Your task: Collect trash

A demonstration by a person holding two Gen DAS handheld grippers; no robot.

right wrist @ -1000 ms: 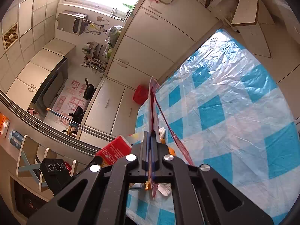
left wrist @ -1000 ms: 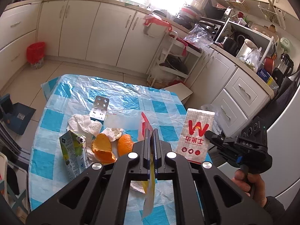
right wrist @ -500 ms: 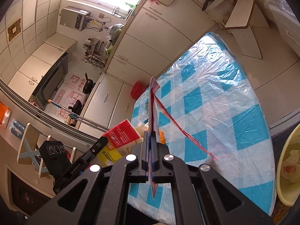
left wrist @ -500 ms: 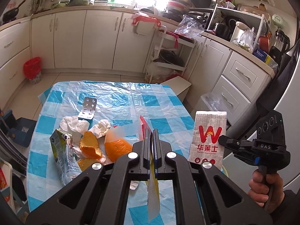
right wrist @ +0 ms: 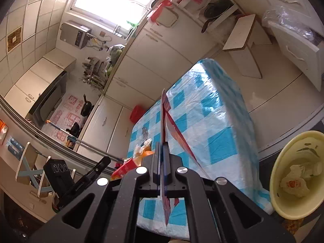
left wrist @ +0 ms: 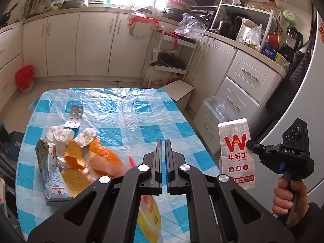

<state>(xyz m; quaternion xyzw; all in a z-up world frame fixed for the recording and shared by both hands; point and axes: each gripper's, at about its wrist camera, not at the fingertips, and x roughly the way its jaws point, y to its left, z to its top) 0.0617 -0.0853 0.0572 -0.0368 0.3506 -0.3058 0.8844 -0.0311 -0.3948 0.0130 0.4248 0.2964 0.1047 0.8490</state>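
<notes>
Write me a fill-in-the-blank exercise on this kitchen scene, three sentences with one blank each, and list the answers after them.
1. The gripper pinching the white paper bag with a red W is the person's ___ one.
2. The orange peels lie on a ___-and-white checked plastic tablecloth.
3. The small red bin by the cabinets stands on the ___.

Missing words: right; blue; floor

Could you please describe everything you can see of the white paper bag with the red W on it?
The paper bag is a flat, slim white sleeve with a red W logo, red Chinese characters and small red icons near its bottom. It hangs upright in the air beside the table's right edge, pinched at its right side by the right gripper, touching nothing else. From the right wrist view it appears edge-on, lightly creased.
</notes>
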